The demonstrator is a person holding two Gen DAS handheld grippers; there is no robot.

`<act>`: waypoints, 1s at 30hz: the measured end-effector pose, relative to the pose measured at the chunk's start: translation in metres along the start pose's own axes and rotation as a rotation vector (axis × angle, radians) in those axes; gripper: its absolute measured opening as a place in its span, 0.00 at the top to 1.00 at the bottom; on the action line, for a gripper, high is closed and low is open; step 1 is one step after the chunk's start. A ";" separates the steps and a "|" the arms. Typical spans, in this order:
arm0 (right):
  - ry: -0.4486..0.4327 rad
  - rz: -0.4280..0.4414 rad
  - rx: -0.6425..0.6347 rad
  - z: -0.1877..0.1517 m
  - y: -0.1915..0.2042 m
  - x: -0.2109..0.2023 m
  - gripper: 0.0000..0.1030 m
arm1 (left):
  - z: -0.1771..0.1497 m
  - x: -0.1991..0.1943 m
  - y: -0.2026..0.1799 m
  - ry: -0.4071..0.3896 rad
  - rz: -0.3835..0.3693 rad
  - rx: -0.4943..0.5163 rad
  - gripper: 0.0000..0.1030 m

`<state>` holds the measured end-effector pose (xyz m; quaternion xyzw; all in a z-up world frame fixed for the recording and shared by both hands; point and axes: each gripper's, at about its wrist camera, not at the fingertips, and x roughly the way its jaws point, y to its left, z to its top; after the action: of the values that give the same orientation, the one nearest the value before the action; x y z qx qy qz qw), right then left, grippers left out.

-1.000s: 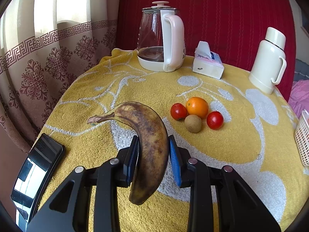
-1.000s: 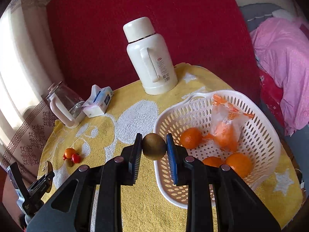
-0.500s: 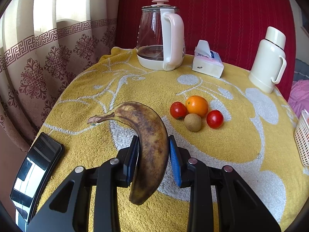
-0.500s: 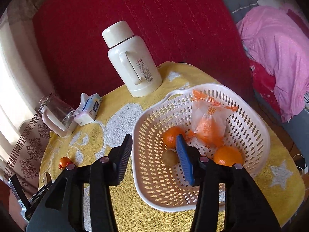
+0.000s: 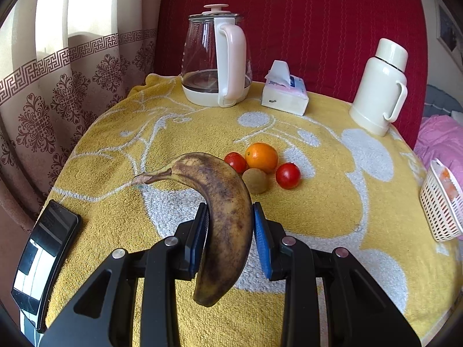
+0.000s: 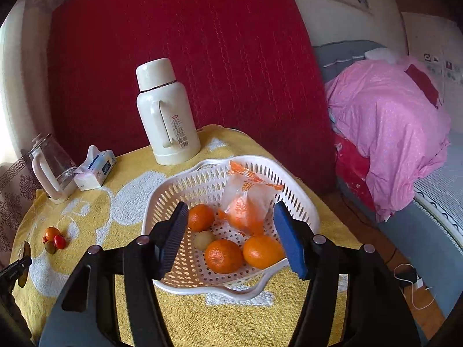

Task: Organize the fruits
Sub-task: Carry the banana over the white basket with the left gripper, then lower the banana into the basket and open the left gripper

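Observation:
My left gripper [image 5: 230, 228] is shut on a brown-spotted banana [image 5: 222, 217], held above the yellow cloth. Beyond it lie an orange [image 5: 261, 157], a kiwi [image 5: 254, 180] and two tomatoes [image 5: 288, 175] in a cluster. My right gripper [image 6: 231, 235] hangs over the white basket [image 6: 170, 193] with its jaws opening and nothing between them. In the basket lie a kiwi [image 6: 203, 239], three oranges [image 6: 224, 256] and a plastic bag of oranges [image 6: 246, 205]. The basket's edge [image 5: 439, 211] shows at the right of the left wrist view.
A glass kettle [image 5: 217, 57], a tissue box [image 5: 285, 92] and a cream thermos [image 5: 379, 86] stand along the table's back. A phone [image 5: 43, 257] lies at the left edge. A bed with a pink quilt [image 6: 390, 144] is right of the table.
My right gripper moved over the basket and opened, letting go of the kiwi, which now lies in the basket. The left gripper kept still with the banana.

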<state>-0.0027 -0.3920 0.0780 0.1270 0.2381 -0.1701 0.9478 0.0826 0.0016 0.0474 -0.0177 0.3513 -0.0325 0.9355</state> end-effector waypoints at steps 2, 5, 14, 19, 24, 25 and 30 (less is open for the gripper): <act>-0.040 -0.029 -0.037 -0.002 -0.004 -0.010 0.32 | 0.001 -0.008 -0.013 -0.008 -0.019 0.025 0.70; -0.074 -0.054 -0.075 -0.005 -0.010 -0.018 0.31 | 0.004 -0.017 -0.039 -0.012 -0.065 0.072 0.70; -0.124 -0.054 0.039 -0.017 -0.032 -0.024 0.26 | 0.021 -0.031 -0.135 0.003 -0.213 0.206 0.70; -0.132 -0.037 0.062 -0.022 -0.032 -0.028 0.26 | 0.028 -0.034 -0.193 0.022 -0.313 0.263 0.70; -0.165 -0.055 0.167 -0.020 -0.053 -0.036 0.20 | 0.029 -0.030 -0.246 0.038 -0.402 0.316 0.70; -0.163 -0.055 0.187 -0.020 -0.057 -0.036 0.20 | 0.027 -0.028 -0.255 0.046 -0.414 0.323 0.70; -0.157 -0.044 0.222 -0.018 -0.064 -0.037 0.19 | 0.024 -0.018 -0.296 0.083 -0.469 0.369 0.70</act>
<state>-0.0655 -0.4346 0.0704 0.2120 0.1456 -0.2257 0.9397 0.0702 -0.2916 0.0939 0.0731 0.3636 -0.3117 0.8748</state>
